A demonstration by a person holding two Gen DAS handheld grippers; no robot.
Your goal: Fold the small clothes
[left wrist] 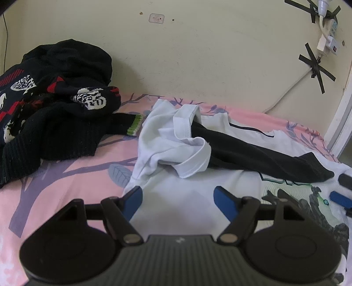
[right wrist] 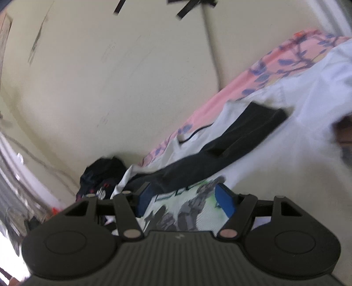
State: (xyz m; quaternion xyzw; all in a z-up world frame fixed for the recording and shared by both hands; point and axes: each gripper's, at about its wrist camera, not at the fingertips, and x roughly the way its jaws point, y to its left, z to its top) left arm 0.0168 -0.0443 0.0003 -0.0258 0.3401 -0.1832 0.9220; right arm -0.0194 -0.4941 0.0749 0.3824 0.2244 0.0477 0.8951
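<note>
Left gripper (left wrist: 177, 198) tilted down over white T-shirt (left wrist: 187, 198), released. Right gripper (right wrist: 183, 198) likewise, nothing pinched. Black sleeve (left wrist: 253, 154) running upper-centre to lower-right.

- Small sticker (left wrist: 156, 18) on the wall: printing is showing, too small to read.
- White T-shirt (left wrist: 189, 198): teal lettering above its graphic is lying half covered, unreadable.

Your right gripper (right wrist: 183, 199) hovered with blue pads (right wrist: 224, 201) spread over the white T-shirt (right wrist: 286, 158), its grey-green print (right wrist: 187, 211) between them. A black garment (right wrist: 231, 149) lay across the shirt on the pink bedsheet (right wrist: 231, 92); dark clothes (right wrist: 103, 176) sat piled by the wall (right wrist: 132, 77).
</note>
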